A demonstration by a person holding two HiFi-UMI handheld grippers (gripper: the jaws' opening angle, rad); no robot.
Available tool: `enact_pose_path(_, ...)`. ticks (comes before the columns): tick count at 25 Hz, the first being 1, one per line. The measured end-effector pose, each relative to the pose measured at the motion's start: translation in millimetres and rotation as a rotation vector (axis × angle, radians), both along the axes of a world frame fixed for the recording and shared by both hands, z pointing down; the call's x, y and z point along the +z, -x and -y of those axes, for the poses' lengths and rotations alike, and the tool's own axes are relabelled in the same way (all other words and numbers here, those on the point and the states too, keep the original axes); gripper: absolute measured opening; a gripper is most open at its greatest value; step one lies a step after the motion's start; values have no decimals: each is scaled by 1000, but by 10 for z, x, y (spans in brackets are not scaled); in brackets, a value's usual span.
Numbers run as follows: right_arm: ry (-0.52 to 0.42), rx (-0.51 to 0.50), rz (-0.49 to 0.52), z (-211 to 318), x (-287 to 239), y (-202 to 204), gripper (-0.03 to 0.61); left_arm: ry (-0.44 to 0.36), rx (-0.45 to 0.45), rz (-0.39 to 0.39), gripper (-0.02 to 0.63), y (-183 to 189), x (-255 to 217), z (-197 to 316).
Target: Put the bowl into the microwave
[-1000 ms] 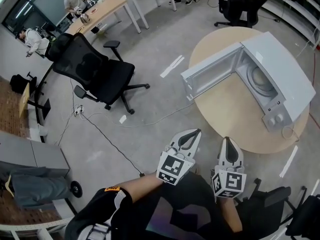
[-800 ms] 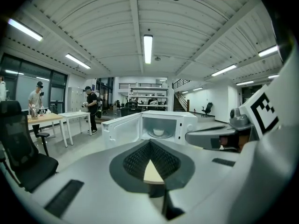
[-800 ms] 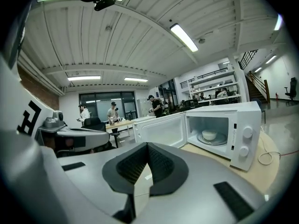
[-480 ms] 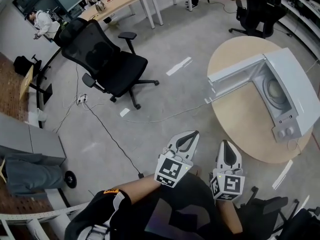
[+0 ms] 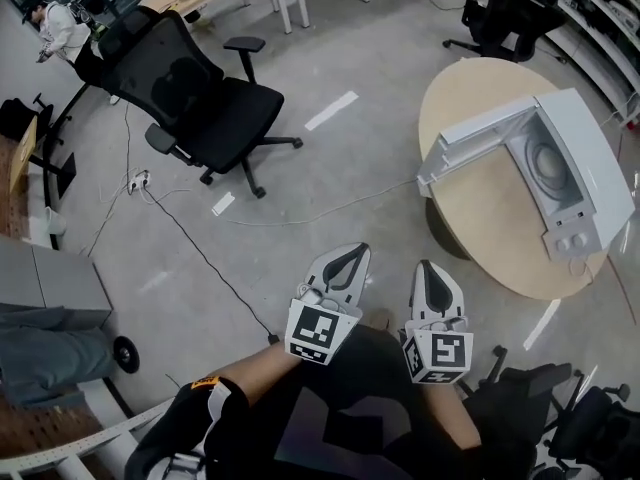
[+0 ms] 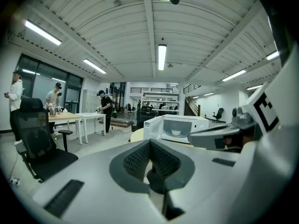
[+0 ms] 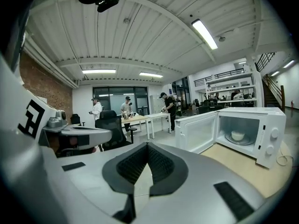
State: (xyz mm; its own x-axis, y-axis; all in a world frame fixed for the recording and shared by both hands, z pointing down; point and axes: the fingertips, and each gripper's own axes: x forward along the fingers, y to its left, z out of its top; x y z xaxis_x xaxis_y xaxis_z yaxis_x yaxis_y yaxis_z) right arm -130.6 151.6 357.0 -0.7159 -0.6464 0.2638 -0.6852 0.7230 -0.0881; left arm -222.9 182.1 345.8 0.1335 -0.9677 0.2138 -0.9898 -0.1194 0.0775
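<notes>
White, probably ceramic, the bowl [image 7: 238,136] sits on the turntable inside the microwave [image 5: 590,158], whose door [image 5: 470,138] is open, on the round table [image 5: 480,218]. Judged rigid, smooth and breakable; the rim is the likely hold. Left gripper [image 5: 350,258] and right gripper [image 5: 428,273] are both clenched on nothing, well apart from it. Contents and rim profile are too small to determine.

Microwave [image 5: 585,158] wht; bowl [image 7: 238,136] wht; table [image 5: 480,208] tan; chair [image 5: 200,108] blk; left gripper [image 5: 352,255], right gripper [image 5: 427,271] wht, blk/wht square markers.
</notes>
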Motion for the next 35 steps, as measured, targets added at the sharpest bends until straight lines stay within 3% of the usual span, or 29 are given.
enact_pose_path(8,23,55,-42,-459,107,259,18,10,86,-40,46,250,121,-329)
enact_pose_path(19,52,167,-33,-736,228,199,18,11,204,-29,46,193,199,-504)
enact_pose_path(35,56,190,-17,-757,241,52,15,14,245,-15,46,-14,200,-497)
